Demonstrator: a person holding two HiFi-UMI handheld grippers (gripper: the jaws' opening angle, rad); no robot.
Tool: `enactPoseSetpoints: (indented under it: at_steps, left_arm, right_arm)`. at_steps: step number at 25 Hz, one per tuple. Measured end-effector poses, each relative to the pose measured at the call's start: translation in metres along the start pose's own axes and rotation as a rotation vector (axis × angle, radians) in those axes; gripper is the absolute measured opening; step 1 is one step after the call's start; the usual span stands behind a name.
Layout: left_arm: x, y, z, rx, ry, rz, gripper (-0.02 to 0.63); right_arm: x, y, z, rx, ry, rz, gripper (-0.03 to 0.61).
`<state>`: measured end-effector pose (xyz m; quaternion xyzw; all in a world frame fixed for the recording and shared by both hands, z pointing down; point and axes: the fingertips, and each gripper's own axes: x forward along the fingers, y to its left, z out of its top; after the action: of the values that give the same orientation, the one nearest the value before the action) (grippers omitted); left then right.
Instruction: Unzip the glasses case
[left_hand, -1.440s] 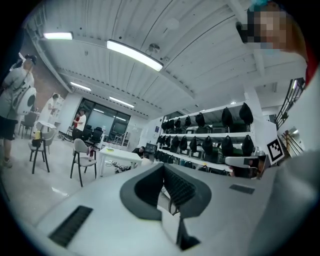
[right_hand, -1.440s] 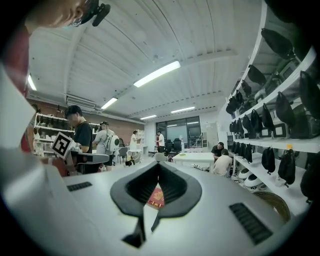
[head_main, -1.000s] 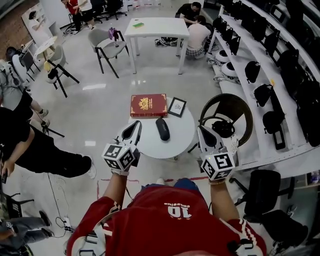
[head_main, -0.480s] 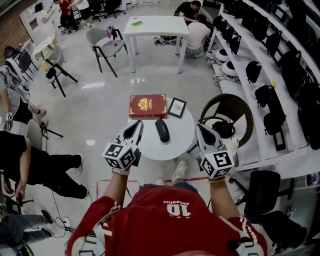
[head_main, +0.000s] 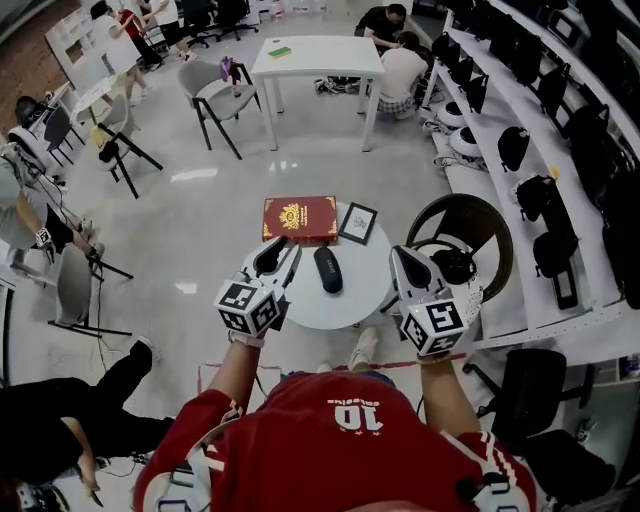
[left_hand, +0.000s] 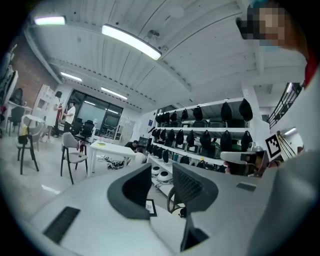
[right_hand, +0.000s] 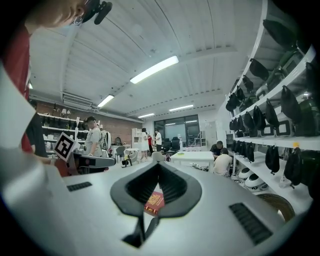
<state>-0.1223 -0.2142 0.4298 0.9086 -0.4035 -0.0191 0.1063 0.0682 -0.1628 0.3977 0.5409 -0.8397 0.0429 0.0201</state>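
The black glasses case lies zipped on the small round white table, between my two grippers. My left gripper hovers over the table's left edge, left of the case. Its jaws are opening with nothing between them; the left gripper view shows a gap at the left gripper. To the right of the case, my right gripper is at the table's right edge and shut on nothing. In the right gripper view the right gripper has its tips touching. Neither gripper touches the case.
A red book and a small framed picture lie at the table's far side. A dark round chair stands right of it, shelves of black bags beyond. A white table, chairs and people fill the far and left floor.
The left gripper's jaws have parted from shut. Both grippers have moved forward toward the round table. The person at the left has shifted down and away.
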Motion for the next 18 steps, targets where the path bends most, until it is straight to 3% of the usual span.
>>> enactPoseSetpoints:
  at_steps: [6, 12, 18]
  left_arm:
    - [0.022, -0.003, -0.015, -0.038, 0.030, -0.041, 0.214]
    - [0.046, 0.005, -0.032, -0.048, 0.069, -0.042, 0.218]
    - [0.072, 0.025, -0.081, -0.102, 0.153, -0.020, 0.218]
  right_arm:
    - [0.004, -0.011, -0.004, -0.003, 0.008, -0.011, 0.015]
    - [0.014, -0.023, -0.006, 0.002, 0.015, -0.013, 0.015]
    - [0.033, -0.040, -0.011, 0.019, 0.020, -0.003, 0.015]
